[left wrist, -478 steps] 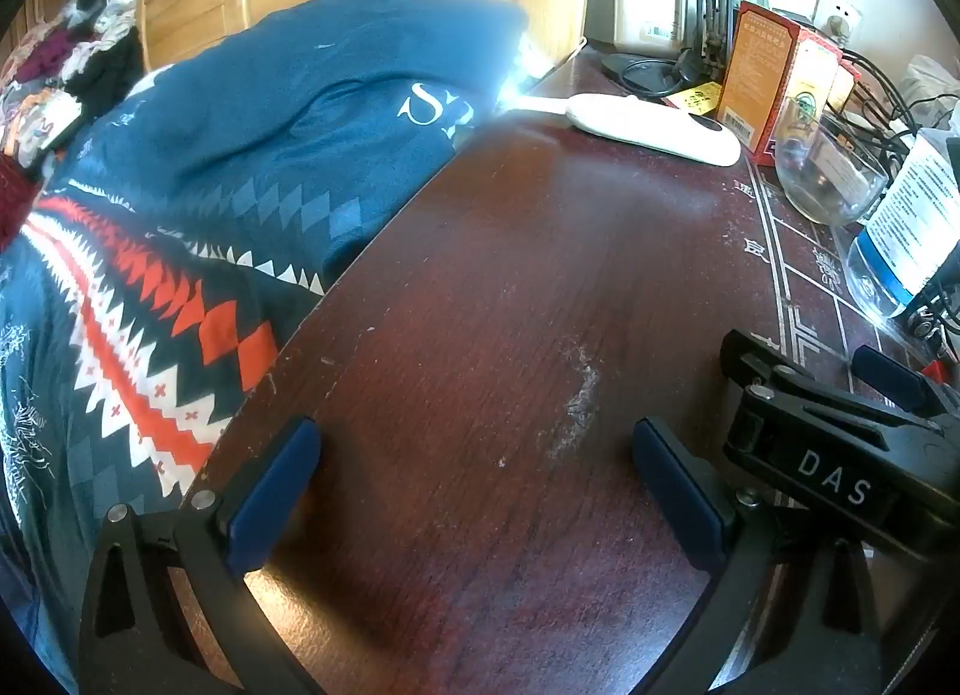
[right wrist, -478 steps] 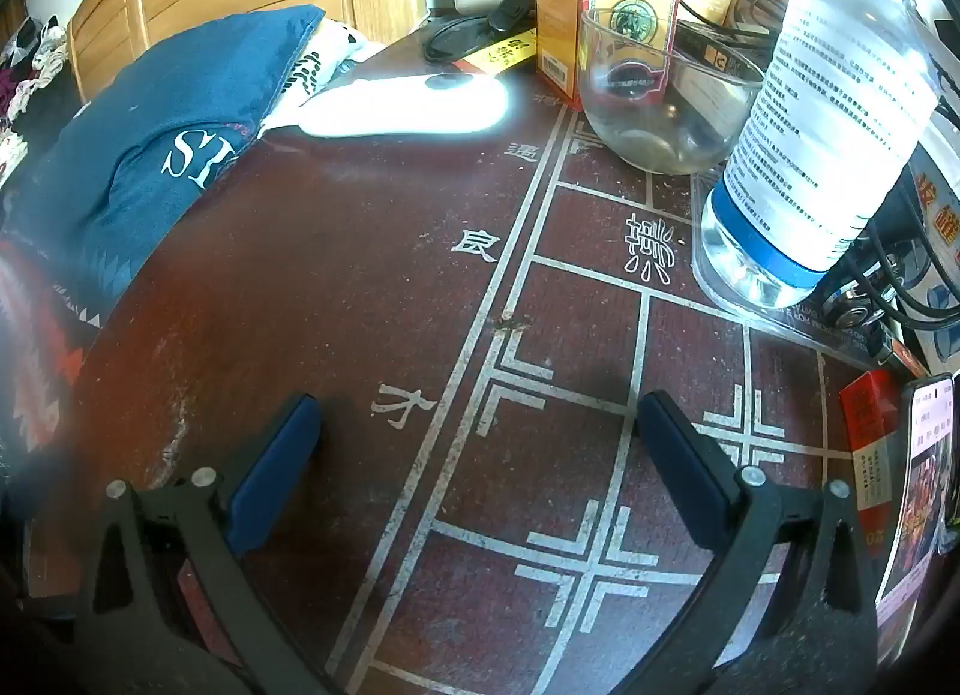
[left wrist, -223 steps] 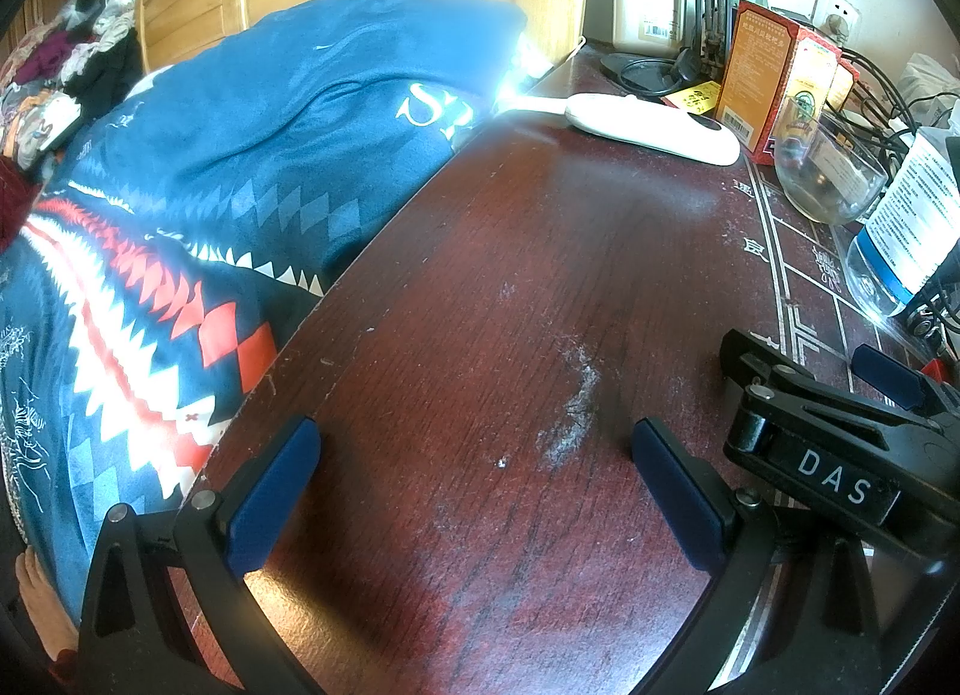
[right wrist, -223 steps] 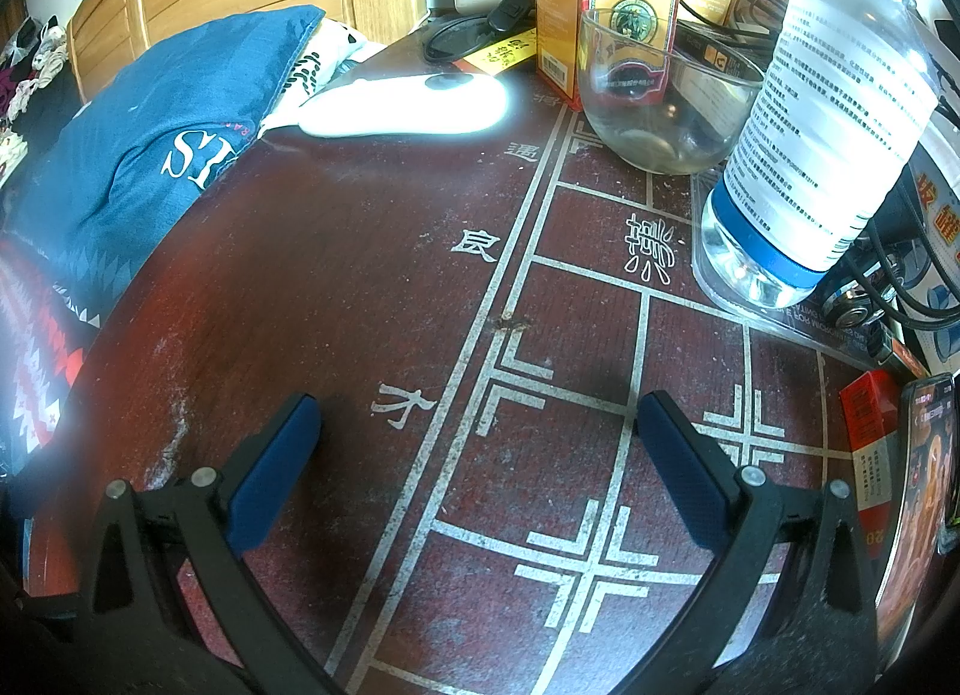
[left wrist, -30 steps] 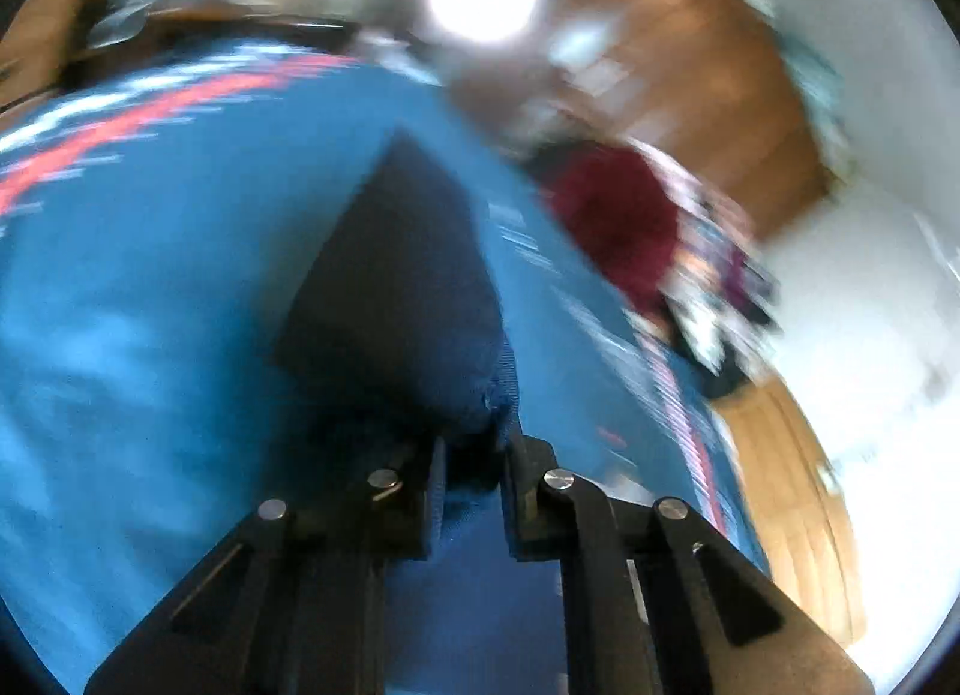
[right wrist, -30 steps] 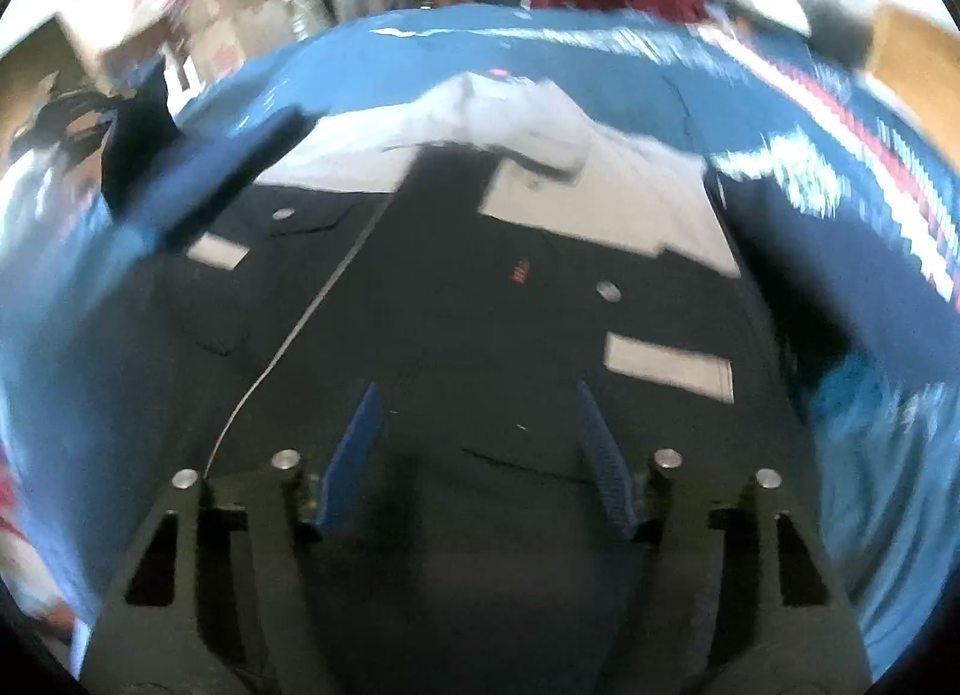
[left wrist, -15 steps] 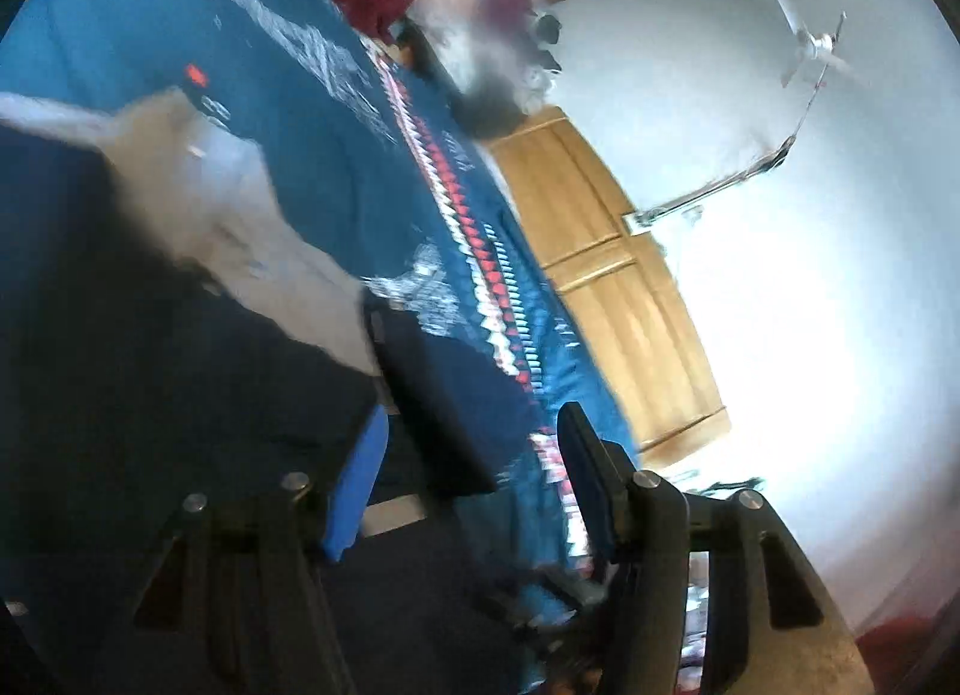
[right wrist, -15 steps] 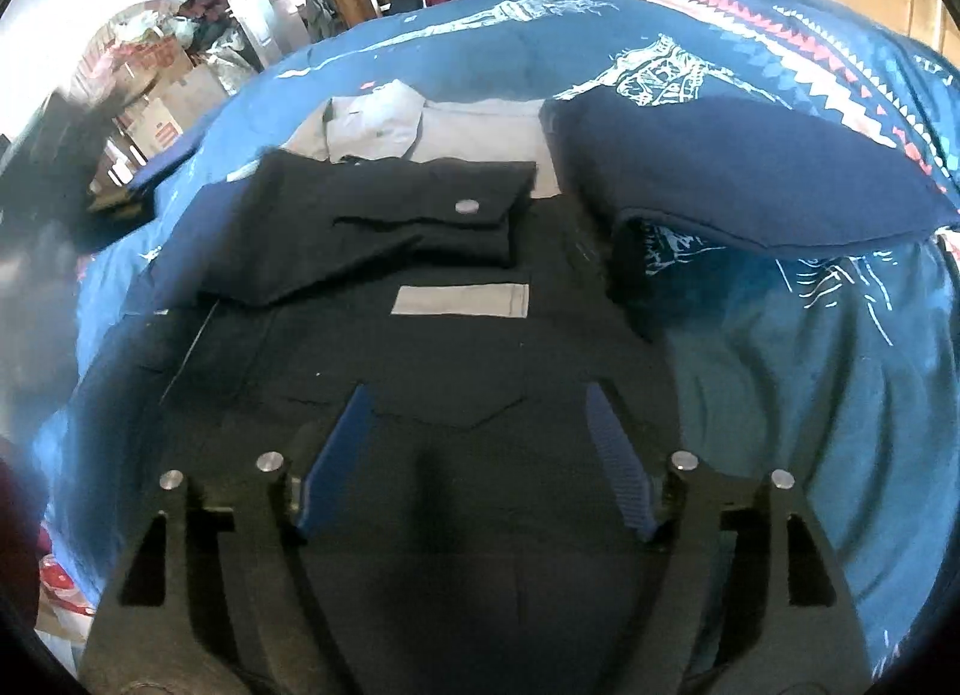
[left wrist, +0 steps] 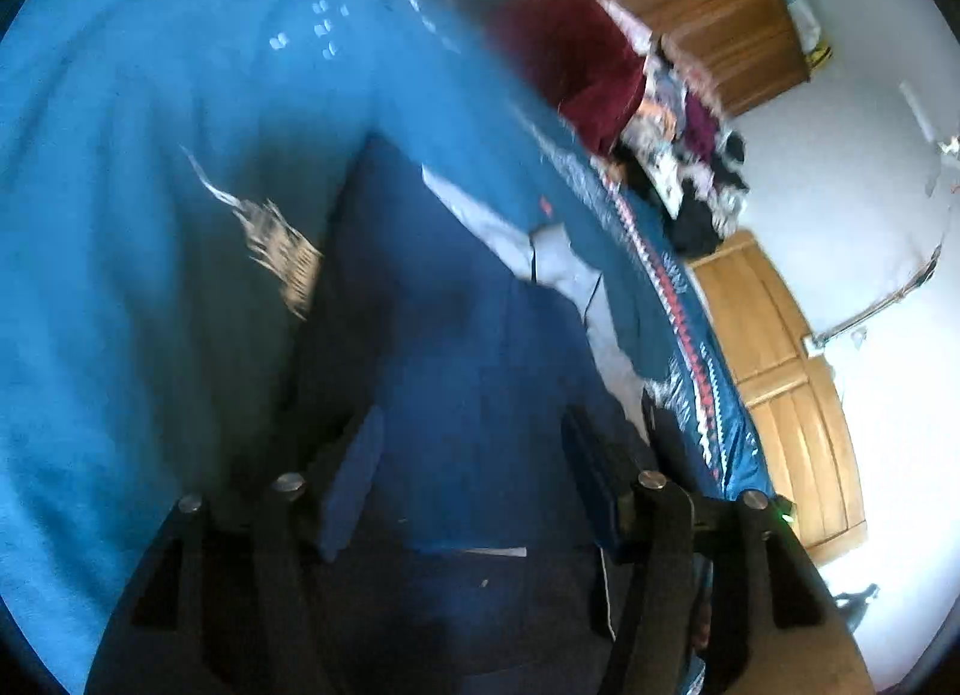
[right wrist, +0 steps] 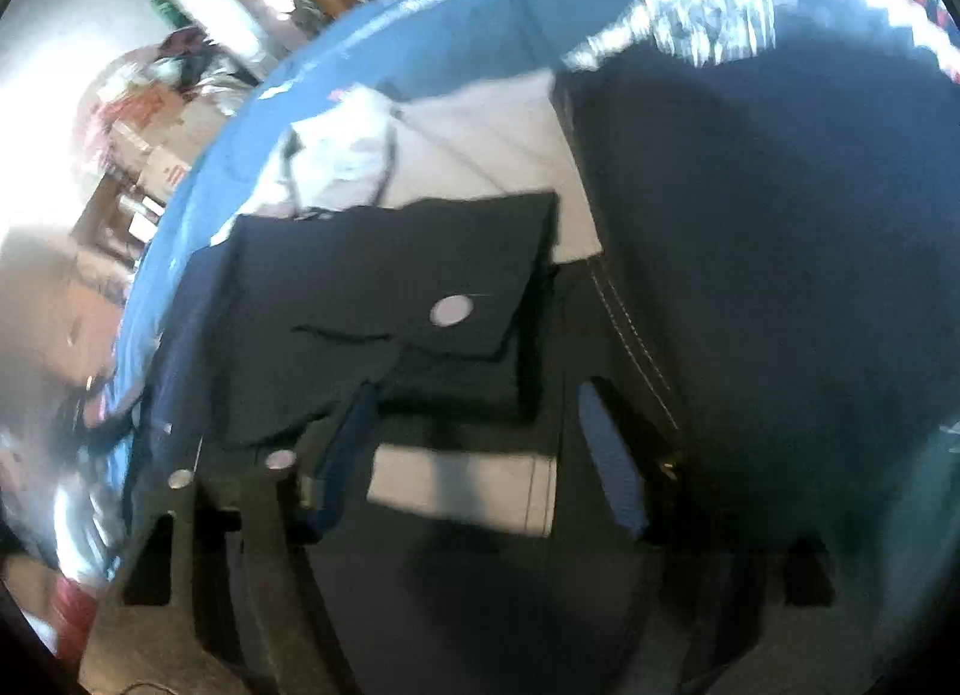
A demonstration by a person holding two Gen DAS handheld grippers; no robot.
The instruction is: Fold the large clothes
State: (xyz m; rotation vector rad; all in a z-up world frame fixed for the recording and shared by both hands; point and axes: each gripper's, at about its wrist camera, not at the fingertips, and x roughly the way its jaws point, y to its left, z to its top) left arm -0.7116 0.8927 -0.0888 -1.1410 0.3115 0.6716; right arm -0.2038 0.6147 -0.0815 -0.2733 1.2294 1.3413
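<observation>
Hovering over the bed, both tools look down on a dark navy jacket (right wrist: 468,299) laid out flat on a blue bedspread (left wrist: 150,167), likely spread so that its edges can be reached for folding. Left gripper (left wrist: 474,473): jaws roughly half open, nothing between them, dark cloth passing under the gap (whether the tips touch it cannot be told through the blur). A grey lining panel (left wrist: 558,269) shows beyond it, near the collar end of the garment. Further right in that view, a heap of clothes (left wrist: 678,143) sits against a wooden wardrobe (left wrist: 780,347), well apart from the work. Right gripper (right wrist: 486,443): jaws likewise parted and empty, poised just over a pale rectangular patch (right wrist: 462,485). One front panel with a snap button (right wrist: 451,311) lies turned inward across the body, so the fold seems partly begun; a dark pillow (right wrist: 780,215) crowds the garment's right edge and may get in the way.
</observation>
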